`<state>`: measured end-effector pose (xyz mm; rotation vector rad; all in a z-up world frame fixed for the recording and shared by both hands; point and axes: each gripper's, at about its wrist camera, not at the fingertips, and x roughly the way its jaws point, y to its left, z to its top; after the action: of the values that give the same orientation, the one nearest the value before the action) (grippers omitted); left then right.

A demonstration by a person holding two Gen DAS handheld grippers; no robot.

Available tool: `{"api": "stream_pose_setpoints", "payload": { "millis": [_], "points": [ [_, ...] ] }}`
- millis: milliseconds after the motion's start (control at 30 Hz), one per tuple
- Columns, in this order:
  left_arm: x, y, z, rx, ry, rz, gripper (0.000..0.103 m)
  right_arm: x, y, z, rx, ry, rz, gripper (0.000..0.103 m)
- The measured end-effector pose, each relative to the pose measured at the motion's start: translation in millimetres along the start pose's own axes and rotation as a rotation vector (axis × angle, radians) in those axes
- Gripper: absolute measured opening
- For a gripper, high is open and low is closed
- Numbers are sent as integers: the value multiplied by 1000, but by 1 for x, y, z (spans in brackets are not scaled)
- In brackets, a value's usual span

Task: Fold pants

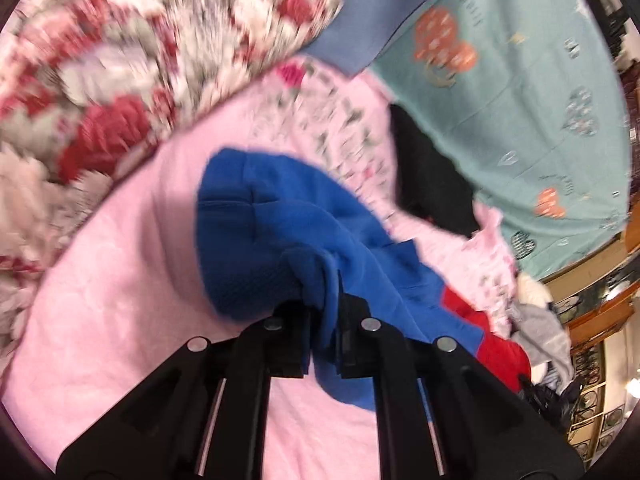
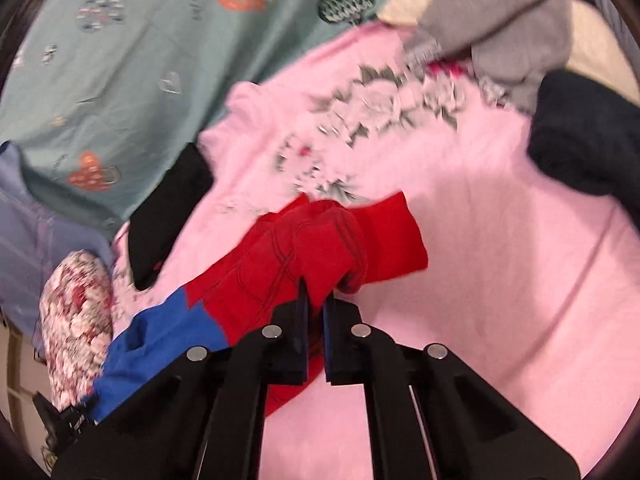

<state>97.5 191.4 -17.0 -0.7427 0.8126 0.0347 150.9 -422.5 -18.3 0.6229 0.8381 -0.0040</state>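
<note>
While the pants point(image 1: 280, 216) are lying bunched on the pink bed cover point(image 1: 132, 280), the left gripper point(image 1: 323, 300) is pinching their blue end and the right gripper point(image 2: 316, 300) is clamping their red end between closed fingers.

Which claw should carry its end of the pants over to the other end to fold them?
Probably the right claw. It is shut on the red end of the pants, which looks bunched and raised. The left claw pinches the blue end, most of which lies on the pink blanket.
</note>
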Motion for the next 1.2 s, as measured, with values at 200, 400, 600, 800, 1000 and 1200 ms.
{"api": "stream_pose_setpoints", "payload": {
  "millis": [200,400,600,800,1000,1200],
  "points": [
    [-52,5,-22,45,-18,3,9,-78,1,-29,-65,-4,15,9],
    [6,54,-53,-43,242,146,51,-33,-45,-64,-62,110,-323,75],
    [-15,61,-45,-71,98,195,76,-61,-87,-60,59,-31,-326,71],
    [-15,20,-53,92,50,171,88,-26,-87,-71,27,95,-270,46],
    [9,-13,-75,234,98,160,88,3,-64,-67,-4,106,-224,47],
    [7,-20,-78,274,85,165,88,39,-28,-58,-175,114,-342,52]
  ]
}}
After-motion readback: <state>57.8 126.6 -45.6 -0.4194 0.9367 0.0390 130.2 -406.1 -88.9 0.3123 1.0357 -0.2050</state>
